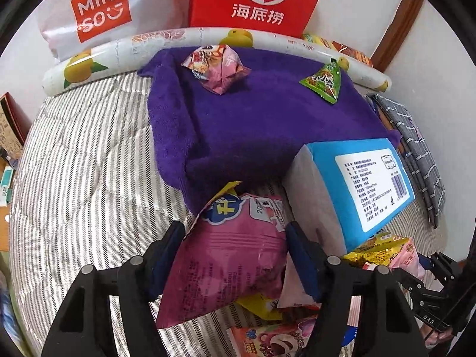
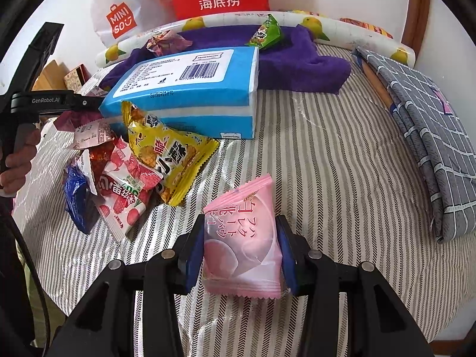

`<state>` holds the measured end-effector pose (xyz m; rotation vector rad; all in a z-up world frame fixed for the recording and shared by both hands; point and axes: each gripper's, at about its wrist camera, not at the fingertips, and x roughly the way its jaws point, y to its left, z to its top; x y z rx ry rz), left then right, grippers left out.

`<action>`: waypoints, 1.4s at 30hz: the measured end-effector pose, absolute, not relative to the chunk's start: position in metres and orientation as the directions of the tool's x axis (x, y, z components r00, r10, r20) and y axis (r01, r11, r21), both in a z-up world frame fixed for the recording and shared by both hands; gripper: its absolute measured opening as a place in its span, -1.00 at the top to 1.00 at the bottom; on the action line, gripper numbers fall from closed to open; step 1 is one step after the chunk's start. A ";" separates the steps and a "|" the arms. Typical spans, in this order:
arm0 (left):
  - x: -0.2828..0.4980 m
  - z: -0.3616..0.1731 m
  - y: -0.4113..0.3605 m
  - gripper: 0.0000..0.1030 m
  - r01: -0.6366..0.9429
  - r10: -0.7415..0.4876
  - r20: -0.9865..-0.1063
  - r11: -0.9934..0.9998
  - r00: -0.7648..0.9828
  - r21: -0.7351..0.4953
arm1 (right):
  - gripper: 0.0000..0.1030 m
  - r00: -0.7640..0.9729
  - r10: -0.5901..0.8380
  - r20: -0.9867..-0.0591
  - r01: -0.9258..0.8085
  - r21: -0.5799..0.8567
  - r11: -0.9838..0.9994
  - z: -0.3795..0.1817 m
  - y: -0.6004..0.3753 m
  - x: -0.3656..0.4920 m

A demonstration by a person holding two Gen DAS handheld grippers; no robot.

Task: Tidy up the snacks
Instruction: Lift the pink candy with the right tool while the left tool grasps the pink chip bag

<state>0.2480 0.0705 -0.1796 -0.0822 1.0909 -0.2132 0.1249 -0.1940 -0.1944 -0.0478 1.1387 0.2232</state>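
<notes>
The snacks are light, puffy foil and plastic packets: soft, crinkly, slippery on their glossy faces, and easy to crush if squeezed hard. Judging by that, the safest hold is across the flat sides of the air cushion or on a crimped end seal, with just enough pressure to stop sliding.

The left tongs (image 1: 235,255) straddle a magenta packet (image 1: 229,255) that lies on the striped bedcover (image 1: 89,154), at 6 o'clock from the purple towel (image 1: 253,125). Their blue pads (image 1: 300,255) sit against the packet's edges, about half open; the bag looks pinched but I judge the grip not yet firm.

The right tongs (image 2: 241,253) are clamped narrowly on a pale pink packet (image 2: 244,238), holding it upright by its sides.

The remaining pile of packets (image 2: 134,172) lies at 10 o'clock from that packet, just beside the blue tissue pack (image 2: 190,95). Two packets, a pink one (image 1: 217,68) and a green one (image 1: 324,81), already sit on the towel.
</notes>
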 end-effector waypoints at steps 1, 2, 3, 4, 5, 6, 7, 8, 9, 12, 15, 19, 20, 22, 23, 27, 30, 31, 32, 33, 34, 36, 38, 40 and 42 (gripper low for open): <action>0.247 -0.178 0.072 -0.28 0.130 -0.214 -0.869 0.976 0.447 -0.174 | 0.14 0.398 0.155 -0.904 -0.200 0.079 0.977 -0.194 -0.194 0.125; 0.246 -0.177 0.074 -0.26 0.126 -0.216 -0.867 0.976 0.449 -0.178 | 0.14 0.400 0.154 -0.904 -0.200 0.078 0.977 -0.193 -0.195 0.124; 0.245 -0.175 0.076 -0.26 0.121 -0.217 -0.865 0.976 0.453 -0.182 | 0.14 0.402 0.152 -0.903 -0.199 0.076 0.977 -0.192 -0.194 0.123; 0.244 -0.172 0.079 -0.26 0.114 -0.218 -0.862 0.976 0.458 -0.186 | 0.14 0.405 0.152 -0.902 -0.199 0.075 0.977 -0.190 -0.195 0.123; 0.243 -0.170 0.082 -0.26 0.108 -0.218 -0.860 0.976 0.462 -0.189 | 0.14 0.409 0.152 -0.900 -0.197 0.076 0.977 -0.188 -0.195 0.122; 0.241 -0.167 0.084 -0.26 0.101 -0.219 -0.857 0.976 0.467 -0.194 | 0.14 0.413 0.154 -0.898 -0.196 0.077 0.977 -0.186 -0.195 0.121; 0.239 -0.163 0.087 -0.26 0.093 -0.219 -0.852 0.976 0.476 -0.199 | 0.14 0.421 0.154 -0.894 -0.194 0.077 0.978 -0.183 -0.196 0.120; 0.237 -0.160 0.090 -0.26 0.085 -0.217 -0.847 0.976 0.485 -0.201 | 0.14 0.426 0.153 -0.892 -0.193 0.076 0.978 -0.181 -0.196 0.119; 0.235 -0.156 0.092 -0.26 0.076 -0.213 -0.842 0.976 0.495 -0.202 | 0.14 0.432 0.154 -0.888 -0.192 0.076 0.978 -0.178 -0.196 0.118; 0.228 -0.143 0.099 -0.26 0.064 -0.209 -0.829 0.976 0.519 -0.207 | 0.14 0.450 0.158 -0.879 -0.191 0.078 0.979 -0.168 -0.196 0.115; 0.219 -0.130 0.101 -0.26 0.059 -0.209 -0.814 0.976 0.542 -0.211 | 0.14 0.466 0.157 -0.871 -0.184 0.078 0.980 -0.159 -0.197 0.112; 0.206 -0.112 0.100 -0.26 0.061 -0.218 -0.793 0.973 0.568 -0.223 | 0.14 0.486 0.159 -0.860 -0.174 0.083 0.981 -0.144 -0.198 0.111; 0.203 -0.108 0.099 -0.26 0.063 -0.223 -0.789 0.972 0.573 -0.228 | 0.14 0.490 0.160 -0.857 -0.171 0.086 0.981 -0.139 -0.198 0.112; 0.197 -0.100 0.096 -0.26 0.068 -0.235 -0.777 0.968 0.584 -0.242 | 0.14 0.504 0.167 -0.847 -0.170 0.092 0.981 -0.128 -0.197 0.113; 0.195 -0.096 0.095 -0.26 0.069 -0.240 -0.772 0.966 0.588 -0.248 | 0.14 0.513 0.170 -0.841 -0.171 0.093 0.981 -0.122 -0.196 0.114; 0.187 -0.083 0.087 -0.26 0.078 -0.256 -0.755 0.961 0.603 -0.264 | 0.14 0.525 0.168 -0.835 -0.168 0.092 0.982 -0.106 -0.195 0.124; 0.184 -0.074 0.082 -0.26 0.084 -0.273 -0.741 0.955 0.614 -0.283 | 0.14 0.535 0.170 -0.828 -0.166 0.094 0.982 -0.095 -0.196 0.133; 0.184 -0.072 0.080 -0.26 0.085 -0.277 -0.738 0.954 0.616 -0.288 | 0.14 0.539 0.173 -0.824 -0.164 0.098 0.982 -0.091 -0.196 0.137; 0.184 -0.069 0.079 -0.26 0.084 -0.281 -0.734 0.952 0.618 -0.293 | 0.14 0.542 0.177 -0.821 -0.164 0.103 0.981 -0.086 -0.197 0.141; 0.185 -0.067 0.078 -0.26 0.083 -0.283 -0.731 0.951 0.620 -0.297 | 0.14 0.546 0.184 -0.817 -0.166 0.109 0.980 -0.082 -0.198 0.146; 0.185 -0.064 0.076 -0.26 0.083 -0.287 -0.727 0.949 0.624 -0.303 | 0.14 0.551 0.189 -0.813 -0.167 0.114 0.979 -0.078 -0.198 0.150; 0.187 -0.059 0.074 -0.26 0.082 -0.296 -0.719 0.945 0.629 -0.317 | 0.14 0.556 0.196 -0.808 -0.168 0.121 0.978 -0.072 -0.200 0.157; 0.189 -0.055 0.071 -0.26 0.085 -0.305 -0.712 0.941 0.632 -0.327 | 0.14 0.559 0.212 -0.801 -0.176 0.135 0.975 -0.065 -0.200 0.167; 0.192 -0.051 0.067 -0.26 0.090 -0.314 -0.706 0.938 0.636 -0.335 | 0.14 0.562 0.221 -0.797 -0.181 0.142 0.973 -0.059 -0.199 0.177; 0.195 -0.047 0.064 -0.26 0.097 -0.321 -0.699 0.935 0.638 -0.341 | 0.14 0.567 0.226 -0.792 -0.184 0.145 0.972 -0.053 -0.197 0.185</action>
